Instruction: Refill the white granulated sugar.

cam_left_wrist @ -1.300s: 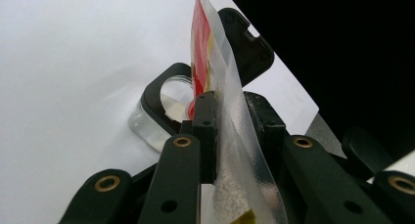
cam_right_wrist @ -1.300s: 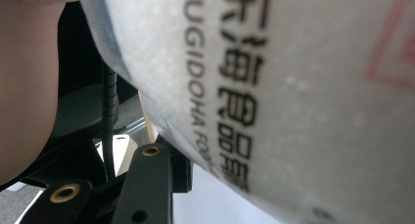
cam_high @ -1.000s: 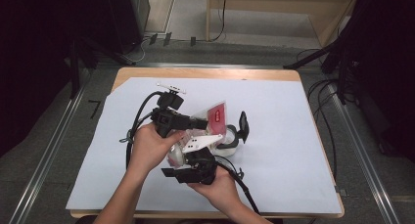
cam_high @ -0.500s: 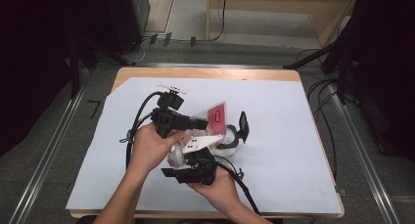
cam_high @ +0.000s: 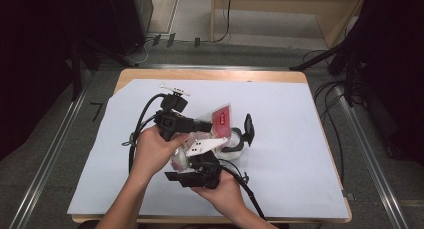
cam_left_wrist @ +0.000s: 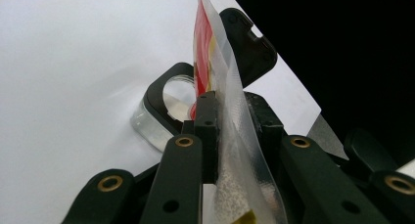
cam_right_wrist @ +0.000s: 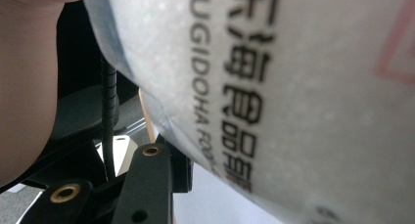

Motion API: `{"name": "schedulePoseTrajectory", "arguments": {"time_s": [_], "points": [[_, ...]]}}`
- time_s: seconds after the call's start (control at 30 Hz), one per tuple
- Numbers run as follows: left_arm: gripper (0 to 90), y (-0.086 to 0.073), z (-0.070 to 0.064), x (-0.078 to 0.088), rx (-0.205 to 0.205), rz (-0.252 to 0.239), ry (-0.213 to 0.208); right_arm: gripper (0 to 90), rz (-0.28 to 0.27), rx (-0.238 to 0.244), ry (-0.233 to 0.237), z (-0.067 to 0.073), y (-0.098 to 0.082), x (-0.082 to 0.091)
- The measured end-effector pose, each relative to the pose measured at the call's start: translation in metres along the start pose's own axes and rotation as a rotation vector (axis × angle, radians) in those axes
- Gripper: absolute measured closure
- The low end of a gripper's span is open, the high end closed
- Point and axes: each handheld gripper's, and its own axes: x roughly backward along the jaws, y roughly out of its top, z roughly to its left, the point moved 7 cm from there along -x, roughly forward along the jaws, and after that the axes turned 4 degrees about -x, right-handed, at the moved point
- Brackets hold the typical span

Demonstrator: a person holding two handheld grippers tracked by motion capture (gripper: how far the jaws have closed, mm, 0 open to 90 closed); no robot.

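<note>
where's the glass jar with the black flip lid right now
In the high view the glass jar stands on the white sheet near the table's middle, lid open, just right of the red-and-clear pouch pinched edge-on in the left gripper.

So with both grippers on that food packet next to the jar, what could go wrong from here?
1. The left gripper pinches only the packet's thin clear edge, which could slip or tear.
2. The open glass jar with its black flip lid sits right beside the packet, so a tug might knock it over.
3. The right gripper seems to grip the packet's other end, so pulling could burst it.
</note>
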Motion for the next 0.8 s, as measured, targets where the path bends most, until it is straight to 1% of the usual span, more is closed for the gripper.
{"name": "schedulePoseTrajectory", "arguments": {"time_s": [0.8], "points": [[77.5,0.0001,-0.0004,0.0008,-0.002,0.002,0.0,62.5,-0.011,-0.005,0.001,0.0004,0.0002,-0.0001]]}}
